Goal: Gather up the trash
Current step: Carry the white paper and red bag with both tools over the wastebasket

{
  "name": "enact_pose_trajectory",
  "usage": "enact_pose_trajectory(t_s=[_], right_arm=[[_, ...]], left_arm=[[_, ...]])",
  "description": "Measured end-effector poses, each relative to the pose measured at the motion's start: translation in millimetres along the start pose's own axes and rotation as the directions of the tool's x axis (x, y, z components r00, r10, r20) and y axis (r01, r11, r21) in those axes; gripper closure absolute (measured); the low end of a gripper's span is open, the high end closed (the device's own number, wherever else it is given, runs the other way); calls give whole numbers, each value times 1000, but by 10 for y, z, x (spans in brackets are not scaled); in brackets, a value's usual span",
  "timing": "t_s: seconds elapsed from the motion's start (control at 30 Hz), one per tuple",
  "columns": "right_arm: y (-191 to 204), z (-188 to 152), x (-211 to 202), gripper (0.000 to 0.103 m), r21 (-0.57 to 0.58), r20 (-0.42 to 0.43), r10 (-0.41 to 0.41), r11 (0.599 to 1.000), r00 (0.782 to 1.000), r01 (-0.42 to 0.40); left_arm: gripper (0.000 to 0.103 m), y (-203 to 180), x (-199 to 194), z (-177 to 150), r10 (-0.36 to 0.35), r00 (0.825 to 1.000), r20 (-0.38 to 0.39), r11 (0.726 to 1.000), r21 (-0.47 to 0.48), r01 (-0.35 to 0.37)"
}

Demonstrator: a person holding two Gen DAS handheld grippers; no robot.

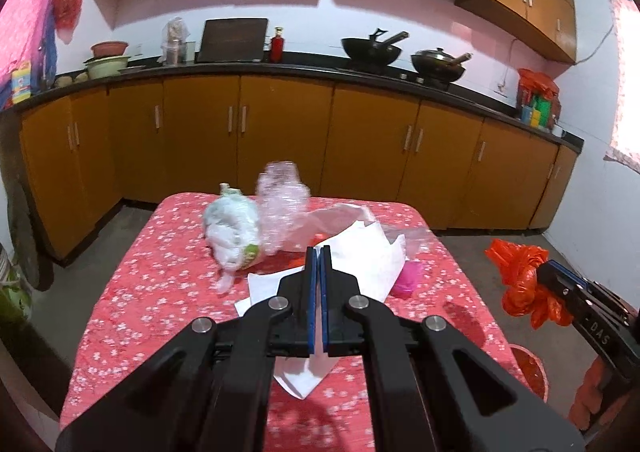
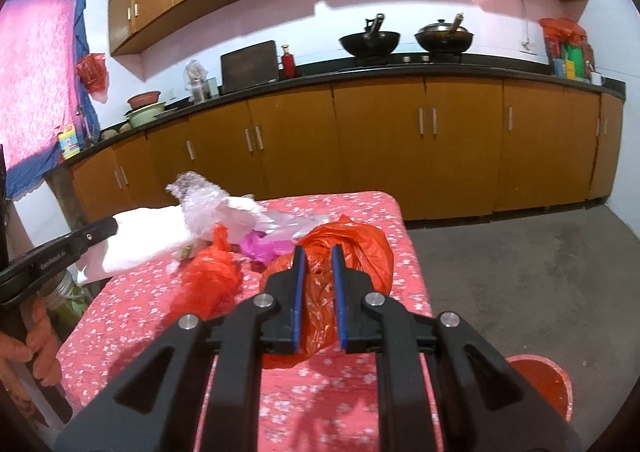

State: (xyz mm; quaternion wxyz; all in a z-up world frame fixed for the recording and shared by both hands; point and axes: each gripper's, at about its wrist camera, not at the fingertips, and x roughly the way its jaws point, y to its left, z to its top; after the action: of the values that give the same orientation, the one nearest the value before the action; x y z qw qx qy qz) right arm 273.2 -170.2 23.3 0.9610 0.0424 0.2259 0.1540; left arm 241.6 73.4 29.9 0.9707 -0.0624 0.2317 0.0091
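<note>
1. Red floral cloth covers the counter [image 1: 120, 292]; we see the trash heaped toward its far half.
2. Our left hand-held gripper [image 1: 319, 252] is clenched on a white paper sheet [image 1: 360, 252], pinched between the blue pads; the sheet trails under the fingers.
3. Our right hand-held gripper [image 2: 319, 252] is clamped around an orange plastic bag [image 2: 352, 248], bag bulging between the pads, over the counter's right edge.
4. A crumpled clear bubble wrap [image 1: 282, 199] and a white-green wrapper bundle [image 1: 234, 232] sit behind the paper, touching each other.
5. A pink plastic scrap [image 1: 408, 280] lies just beside the paper's right edge.
6. A second orange bag [image 2: 212, 276] lies on the counter near the pink scrap.
7. A red bin [image 2: 544, 384] stands on the floor just beside the counter.
</note>
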Motion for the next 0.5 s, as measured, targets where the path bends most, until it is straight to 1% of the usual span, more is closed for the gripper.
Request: enact_pose_trajectory(t_s=[0.17, 0.27, 0.37, 0.4, 0.5], right_arm=[[-284, -34, -89, 89, 16, 11, -52, 999, 999, 52], [-610, -107, -154, 89, 38, 8, -105, 994, 994, 105], [-918, -196, -201, 89, 65, -4, -155, 986, 988, 155], [-1090, -253, -231, 89, 80, -13, -183, 980, 983, 183], [-1435, -394, -289, 89, 112, -38, -239, 964, 970, 242]], left_arm=[[102, -343, 93, -48, -39, 999, -15, 999, 31, 39], [102, -630, 164, -111, -81, 996, -34, 995, 47, 82], [102, -955, 239, -210, -128, 990, -60, 989, 69, 132], [102, -1109, 277, -264, -150, 986, -74, 984, 81, 156], [102, -1432, 352, -394, -194, 975, -109, 973, 102, 205]])
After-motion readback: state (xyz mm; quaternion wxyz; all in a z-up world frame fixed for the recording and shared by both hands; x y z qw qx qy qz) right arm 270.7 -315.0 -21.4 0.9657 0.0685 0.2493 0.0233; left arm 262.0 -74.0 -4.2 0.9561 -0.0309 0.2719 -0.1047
